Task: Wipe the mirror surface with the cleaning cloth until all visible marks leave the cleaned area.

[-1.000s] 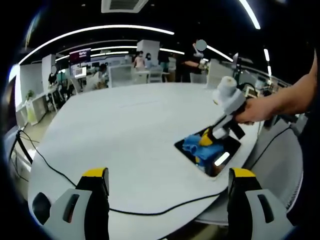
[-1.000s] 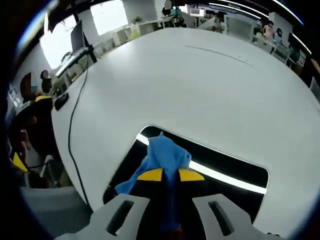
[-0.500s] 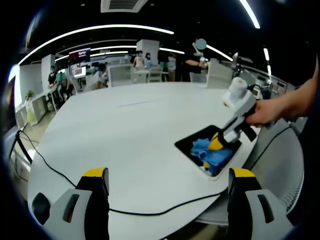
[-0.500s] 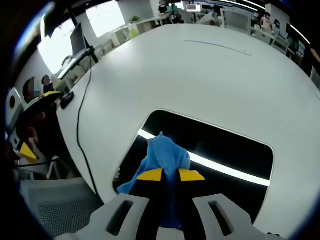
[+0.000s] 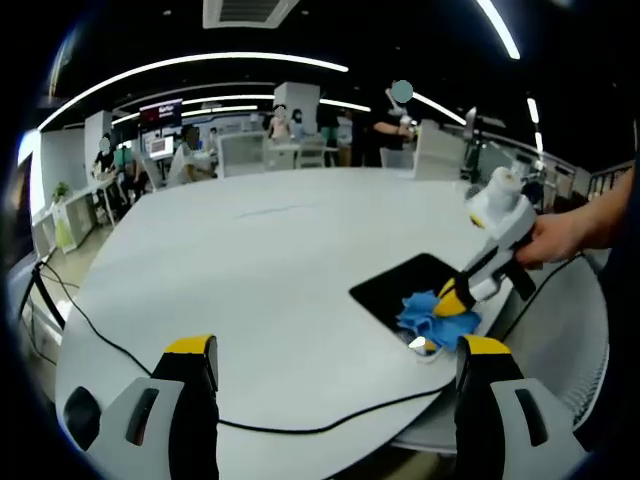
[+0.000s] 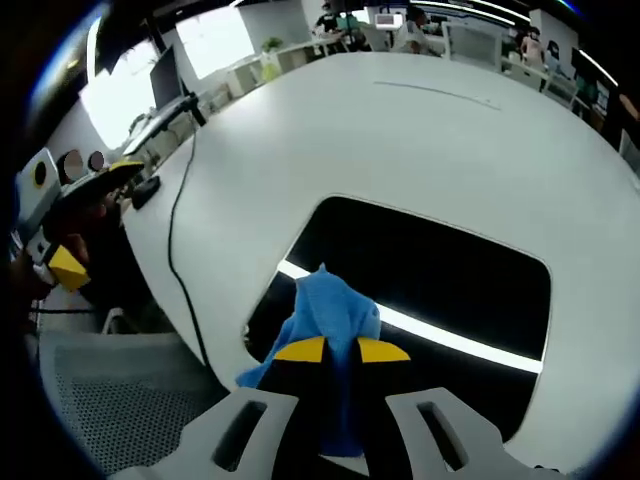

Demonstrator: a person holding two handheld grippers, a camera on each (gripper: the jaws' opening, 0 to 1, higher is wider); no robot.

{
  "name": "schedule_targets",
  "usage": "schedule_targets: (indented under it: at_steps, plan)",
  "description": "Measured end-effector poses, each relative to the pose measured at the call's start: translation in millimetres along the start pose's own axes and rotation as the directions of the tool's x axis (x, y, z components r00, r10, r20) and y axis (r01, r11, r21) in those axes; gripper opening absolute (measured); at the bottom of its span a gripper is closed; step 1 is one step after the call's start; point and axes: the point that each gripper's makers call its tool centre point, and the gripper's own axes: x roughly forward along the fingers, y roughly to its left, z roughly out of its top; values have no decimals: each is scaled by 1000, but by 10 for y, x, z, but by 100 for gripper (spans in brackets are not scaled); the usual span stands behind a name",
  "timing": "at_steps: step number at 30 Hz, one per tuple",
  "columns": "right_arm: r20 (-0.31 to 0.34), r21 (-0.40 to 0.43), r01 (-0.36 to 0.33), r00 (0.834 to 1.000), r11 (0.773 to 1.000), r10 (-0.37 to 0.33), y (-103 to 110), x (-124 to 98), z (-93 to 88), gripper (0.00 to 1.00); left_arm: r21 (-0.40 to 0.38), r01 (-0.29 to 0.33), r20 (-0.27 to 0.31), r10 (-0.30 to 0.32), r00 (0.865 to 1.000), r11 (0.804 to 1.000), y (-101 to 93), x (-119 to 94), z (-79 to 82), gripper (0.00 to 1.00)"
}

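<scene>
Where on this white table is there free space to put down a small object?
The table is bare from the mirror across to its far edge, and between the mirror and the black cable. It is crowded at the mirror, where the right gripper presses the blue cloth.

Open-plan office: long ceiling light strips (image 5: pixel 200 62), desks with monitors (image 5: pixel 160 145), seated people (image 5: pixel 190 150).

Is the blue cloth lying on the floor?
No, the blue cloth is pinched in the right claw and sits on the dark mirror.
</scene>
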Motion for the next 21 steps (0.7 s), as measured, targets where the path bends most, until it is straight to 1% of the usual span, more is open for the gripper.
schedule_targets:
  at_steps: [3, 5, 9, 13, 14, 17, 21]
  plan:
    - [-1, -8, -2, 1000, 1000, 2, 19, -18, -35, 5, 0, -5, -1, 5, 1000, 1000, 9, -7, -5, 100]
    - [-2, -11, -4, 1000, 1000, 4, 34, -27, -53, 5, -3, -17, -36, 17, 999, 1000, 37, -10, -78, 100]
    - [-14, -13, -14, 1000, 1000, 14, 76, -48, -100, 5, 3, -30, -28, 30, 999, 1000, 82, -31, -98, 100]
    - [-17, -14, -18, 1000, 1000, 18, 92, -57, -125, 5, -5, -18, -32, 18, 999, 1000, 55, -38, -99, 100]
    - [-24, -11, -22, 999, 1000, 22, 101, -63, -138, 5, -12, -5, -29, 4, 1000, 1000, 27, -35, -91, 100]
    - [-33, -11, -27, 999, 1000, 26, 109, -72, -149, 5, -12, 9, -21, -9, 1000, 1000, -19, -43, -56, 100]
    - [-32, -18, -29, 999, 999, 28, 110, -72, -151, 5, -15, 8, -9, -9, 1000, 1000, -1, -38, -29, 100]
